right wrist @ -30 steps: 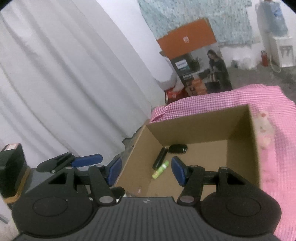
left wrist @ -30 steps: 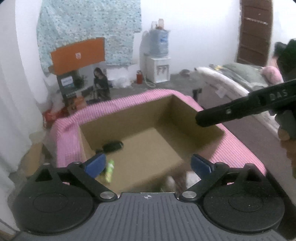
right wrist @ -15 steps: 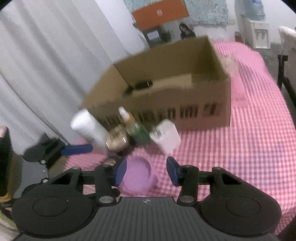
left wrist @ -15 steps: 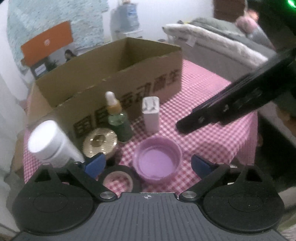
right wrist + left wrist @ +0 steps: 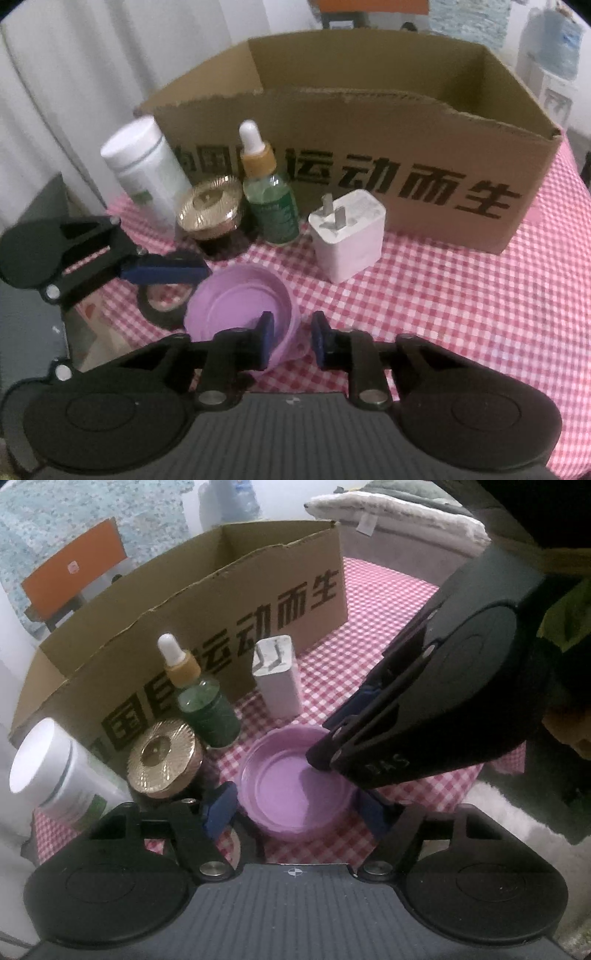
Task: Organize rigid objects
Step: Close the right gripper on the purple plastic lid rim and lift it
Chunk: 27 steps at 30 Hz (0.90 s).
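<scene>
A purple plastic lid lies on the pink checked cloth in front of a cardboard box. My left gripper is open with the lid between its blue pads. My right gripper straddles the lid's near rim, one pad inside and one outside, still slightly apart. Behind stand a white charger plug, a green dropper bottle, a gold-capped jar and a white pill bottle.
A black tape roll lies left of the lid, under my left gripper's finger. White curtain hangs at the left. The cloth to the right of the charger holds nothing else. A bed shows beyond the table.
Both grippers came down from over the box to the table in front of it. They closed in on the purple lid, and the right gripper's jaws narrowed around its rim.
</scene>
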Each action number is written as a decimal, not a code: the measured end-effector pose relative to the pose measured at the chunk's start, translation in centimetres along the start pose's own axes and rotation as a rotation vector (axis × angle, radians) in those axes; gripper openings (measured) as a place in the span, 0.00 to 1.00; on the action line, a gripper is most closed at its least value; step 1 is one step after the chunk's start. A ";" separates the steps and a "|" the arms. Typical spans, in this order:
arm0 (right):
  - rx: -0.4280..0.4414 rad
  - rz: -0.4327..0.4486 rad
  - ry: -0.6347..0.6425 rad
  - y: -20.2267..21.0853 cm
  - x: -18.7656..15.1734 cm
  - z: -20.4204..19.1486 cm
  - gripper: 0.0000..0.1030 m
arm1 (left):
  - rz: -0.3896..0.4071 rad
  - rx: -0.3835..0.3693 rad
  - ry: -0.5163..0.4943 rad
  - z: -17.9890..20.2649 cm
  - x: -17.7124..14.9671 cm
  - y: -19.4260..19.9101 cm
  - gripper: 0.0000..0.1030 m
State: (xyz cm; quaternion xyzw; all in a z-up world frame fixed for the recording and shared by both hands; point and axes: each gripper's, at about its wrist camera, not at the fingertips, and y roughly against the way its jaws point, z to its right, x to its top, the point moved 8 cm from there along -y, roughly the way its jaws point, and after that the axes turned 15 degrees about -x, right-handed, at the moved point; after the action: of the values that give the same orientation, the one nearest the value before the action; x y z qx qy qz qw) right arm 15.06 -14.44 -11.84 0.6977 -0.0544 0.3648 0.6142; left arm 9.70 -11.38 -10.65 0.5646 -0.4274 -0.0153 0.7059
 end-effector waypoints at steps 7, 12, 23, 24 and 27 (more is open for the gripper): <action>-0.043 0.005 0.011 -0.2 -0.3 1.3 0.18 | 0.020 -0.035 -0.026 1.3 0.8 -0.7 0.72; -0.068 -0.005 -0.032 0.1 -1.0 3.2 0.18 | 0.011 -0.041 -0.054 2.2 1.3 -1.6 0.79; -0.058 0.006 -0.058 0.4 -1.1 3.7 0.18 | 0.032 -0.060 -0.036 2.1 2.1 -2.2 0.73; -0.059 0.008 -0.056 0.3 -1.0 3.7 0.18 | 0.035 -0.059 -0.036 2.1 2.1 -2.1 0.73; -0.057 0.006 -0.059 0.2 -0.9 3.6 0.18 | 0.042 -0.060 -0.042 2.3 2.1 -1.9 0.73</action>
State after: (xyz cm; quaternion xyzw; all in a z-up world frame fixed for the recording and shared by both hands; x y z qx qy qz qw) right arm 15.85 -18.02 -12.16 0.6900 -0.0848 0.3443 0.6311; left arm 10.44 -14.92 -10.98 0.5336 -0.4531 -0.0252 0.7137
